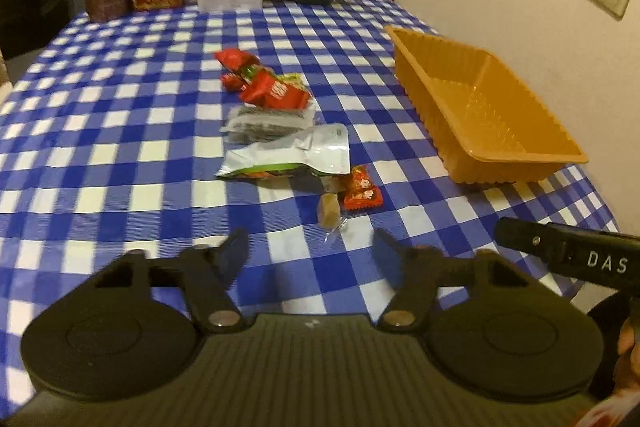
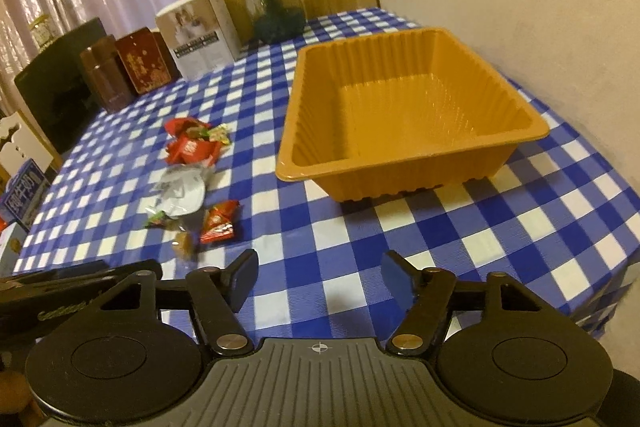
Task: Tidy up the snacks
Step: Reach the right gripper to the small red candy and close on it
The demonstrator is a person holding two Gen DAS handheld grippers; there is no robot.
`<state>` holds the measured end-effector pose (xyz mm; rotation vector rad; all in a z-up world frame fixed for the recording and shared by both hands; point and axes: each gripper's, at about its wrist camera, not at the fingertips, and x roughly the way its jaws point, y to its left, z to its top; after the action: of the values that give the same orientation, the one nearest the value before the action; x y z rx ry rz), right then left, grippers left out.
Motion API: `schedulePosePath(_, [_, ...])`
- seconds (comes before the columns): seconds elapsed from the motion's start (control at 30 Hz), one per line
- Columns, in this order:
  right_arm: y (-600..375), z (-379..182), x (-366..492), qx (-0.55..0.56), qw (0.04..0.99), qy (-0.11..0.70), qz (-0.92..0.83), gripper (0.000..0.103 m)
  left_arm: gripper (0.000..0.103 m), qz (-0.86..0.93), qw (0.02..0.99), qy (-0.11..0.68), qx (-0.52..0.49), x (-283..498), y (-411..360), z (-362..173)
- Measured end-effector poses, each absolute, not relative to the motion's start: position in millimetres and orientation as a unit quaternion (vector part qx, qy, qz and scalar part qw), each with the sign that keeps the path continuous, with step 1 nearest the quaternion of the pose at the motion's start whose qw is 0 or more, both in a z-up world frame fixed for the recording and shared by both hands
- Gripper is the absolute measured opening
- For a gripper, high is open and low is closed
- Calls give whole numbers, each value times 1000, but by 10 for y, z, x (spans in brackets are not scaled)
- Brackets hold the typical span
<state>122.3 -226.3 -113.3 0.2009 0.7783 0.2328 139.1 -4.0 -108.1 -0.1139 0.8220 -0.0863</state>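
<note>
One tray (image 2: 404,99) — seven-odd snack packets (image 1: 276,135)

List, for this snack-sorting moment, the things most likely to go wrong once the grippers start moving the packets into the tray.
1. The snacks overlap: the silver pouch lies partly on the dark packet, so one grasp may drag both.
2. The small clear-wrapped candy touches the red candy packet; the open left gripper may pinch the wrong one.
3. The orange tray looks light and sits near the table's edge; a nudge from the right gripper could shift it.
</note>
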Motion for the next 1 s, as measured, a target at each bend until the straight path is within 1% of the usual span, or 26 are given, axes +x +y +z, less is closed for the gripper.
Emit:
schedulePosePath(0.13, [-2274,-1242,1341,103,910,387,106,67,42,-48,912,403,-53,1562,-75,-1210])
schedulePosePath(0.27, [-2272,-1323,1429,103,907,395,103,67,39,-56,912,402,-51,1680,-111,-1294])
schedulePosePath(0.37, [-2262,-1374,1467,101,905,400,106,67,31,-58,912,402,-47,1743,-131,-1338])
schedulePosePath(0.43, [-2232,-1394,1496,97,903,403,111,67,18,-60,912,402,-50,1767,-122,-1350])
schedulePosePath(0.53, [-2153,-1394,1535,92,903,401,121,67,12,-53,914,399,-51,1748,-65,-1336])
schedulePosePath(0.7, [-1970,-1366,1591,86,906,386,151,66,10,-35,915,397,-59,1659,132,-1289])
schedulePosePath(1.0, [-1457,-1390,1777,62,904,373,198,53,10,-7,918,388,-83,1533,458,-1260])
